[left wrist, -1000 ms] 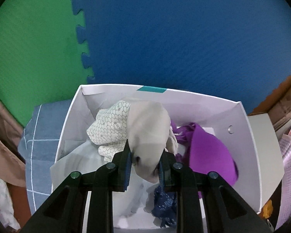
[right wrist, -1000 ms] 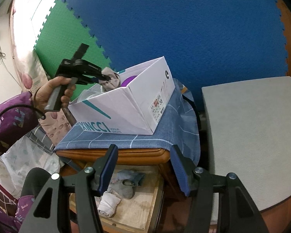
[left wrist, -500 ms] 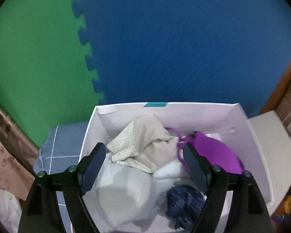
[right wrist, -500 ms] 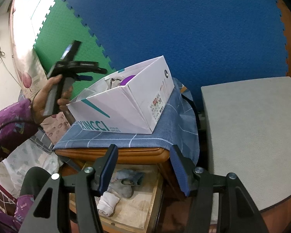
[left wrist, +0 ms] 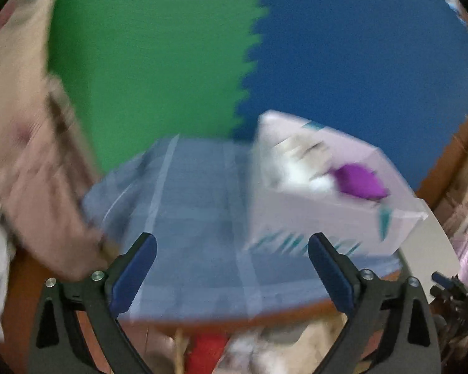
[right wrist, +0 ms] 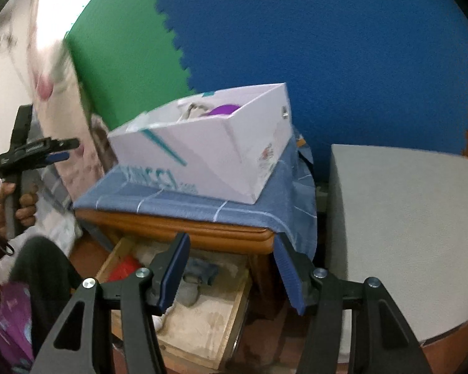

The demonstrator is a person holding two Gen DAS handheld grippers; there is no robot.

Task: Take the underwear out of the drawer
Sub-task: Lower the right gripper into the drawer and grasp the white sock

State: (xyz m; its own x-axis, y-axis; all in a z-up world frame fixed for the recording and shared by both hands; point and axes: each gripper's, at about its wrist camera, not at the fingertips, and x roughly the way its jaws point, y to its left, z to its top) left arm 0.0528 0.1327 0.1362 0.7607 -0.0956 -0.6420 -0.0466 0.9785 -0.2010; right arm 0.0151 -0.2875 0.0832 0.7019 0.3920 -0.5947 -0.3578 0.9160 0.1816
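An open wooden drawer (right wrist: 202,321) sits under a cabinet top; it holds grey (right wrist: 188,293), blue, white and red (right wrist: 123,272) garments. A white box (right wrist: 209,152) on the blue checked cloth (right wrist: 249,208) holds beige (left wrist: 299,152) and purple (left wrist: 358,180) underwear. My left gripper (left wrist: 231,268) is open and empty, left of and below the box; the right wrist view shows it (right wrist: 60,149) at far left. My right gripper (right wrist: 231,271) is open and empty, above the drawer.
A grey-topped surface (right wrist: 405,233) stands right of the cabinet. Green and blue foam mats (right wrist: 296,31) cover the wall behind. A patterned curtain (right wrist: 62,93) hangs at left. The left wrist view is motion-blurred.
My left gripper let go of the beige underwear into the box, opened, and swung away left and down. My right gripper moved closer toward the drawer.
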